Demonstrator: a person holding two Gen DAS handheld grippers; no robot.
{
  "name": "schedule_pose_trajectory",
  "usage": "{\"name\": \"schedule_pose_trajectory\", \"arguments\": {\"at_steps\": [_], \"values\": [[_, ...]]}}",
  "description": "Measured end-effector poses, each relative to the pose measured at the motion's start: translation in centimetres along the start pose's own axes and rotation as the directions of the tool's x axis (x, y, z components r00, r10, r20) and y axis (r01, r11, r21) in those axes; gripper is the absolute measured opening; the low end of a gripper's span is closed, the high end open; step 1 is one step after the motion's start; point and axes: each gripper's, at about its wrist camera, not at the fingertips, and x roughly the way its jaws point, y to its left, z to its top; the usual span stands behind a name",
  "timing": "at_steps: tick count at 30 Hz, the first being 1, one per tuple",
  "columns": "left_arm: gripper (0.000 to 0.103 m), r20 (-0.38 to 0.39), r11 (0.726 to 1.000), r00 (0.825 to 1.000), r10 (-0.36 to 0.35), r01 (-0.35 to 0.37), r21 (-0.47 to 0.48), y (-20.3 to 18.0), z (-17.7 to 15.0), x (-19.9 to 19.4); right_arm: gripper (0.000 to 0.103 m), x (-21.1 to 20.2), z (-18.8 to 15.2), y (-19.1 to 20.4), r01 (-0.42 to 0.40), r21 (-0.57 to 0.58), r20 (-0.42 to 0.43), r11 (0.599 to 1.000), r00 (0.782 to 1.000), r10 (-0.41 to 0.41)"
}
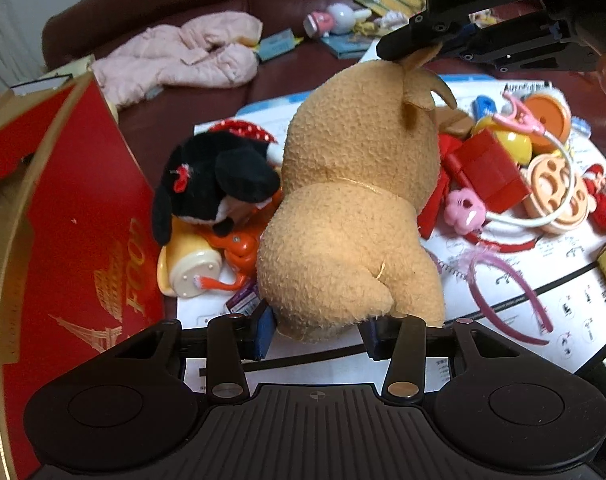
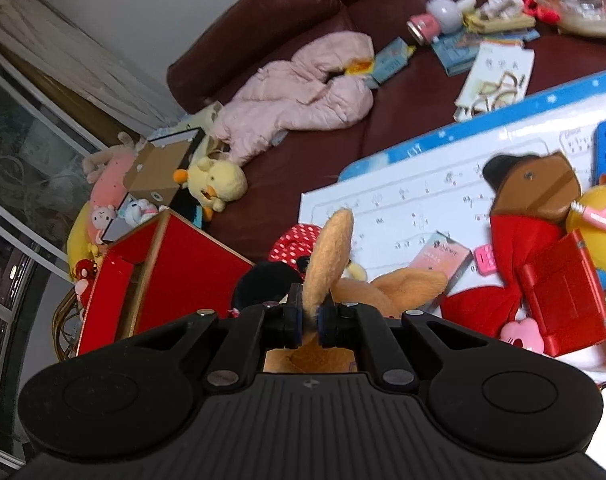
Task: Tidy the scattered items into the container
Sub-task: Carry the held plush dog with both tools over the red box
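Note:
A tan plush toy (image 1: pixel 351 200) is held between both grippers above the toy pile. My left gripper (image 1: pixel 317 334) is shut on its lower end. My right gripper (image 2: pixel 312 322) is shut on one of its ears (image 2: pixel 329 256); it also shows in the left wrist view (image 1: pixel 419 46) at the toy's top. The red container (image 1: pixel 83 220) with gold trim stands to the left, also in the right wrist view (image 2: pixel 183 276). A black plush with red bow (image 1: pixel 215 176) lies beside the tan toy.
A white printed board (image 2: pixel 415 196) on the maroon sofa carries a red box (image 1: pixel 491 168), orange discs (image 1: pixel 555 188), pink headband (image 1: pixel 511 292) and a cream cup (image 1: pixel 191 268). A pink jacket (image 1: pixel 187 56) and yellow duck plush (image 2: pixel 217 182) lie behind.

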Motion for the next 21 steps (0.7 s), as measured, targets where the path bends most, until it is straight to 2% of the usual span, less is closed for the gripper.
{"name": "schedule_pose_trajectory", "arguments": {"at_steps": [8,21], "values": [[0.044,0.089,1.000,0.996,0.009,-0.007,-0.019,0.3,-0.1,-3.3,0.008,-3.1,0.1,3.0,-0.026,-0.062,0.060,0.998,0.998,0.030],[0.045,0.142,0.997,0.990,0.020,-0.010,-0.071,1.0,-1.3,-6.6,0.008,-5.7,-1.1,6.1,-0.055,-0.129,0.084,0.990,0.994,0.066]]}}
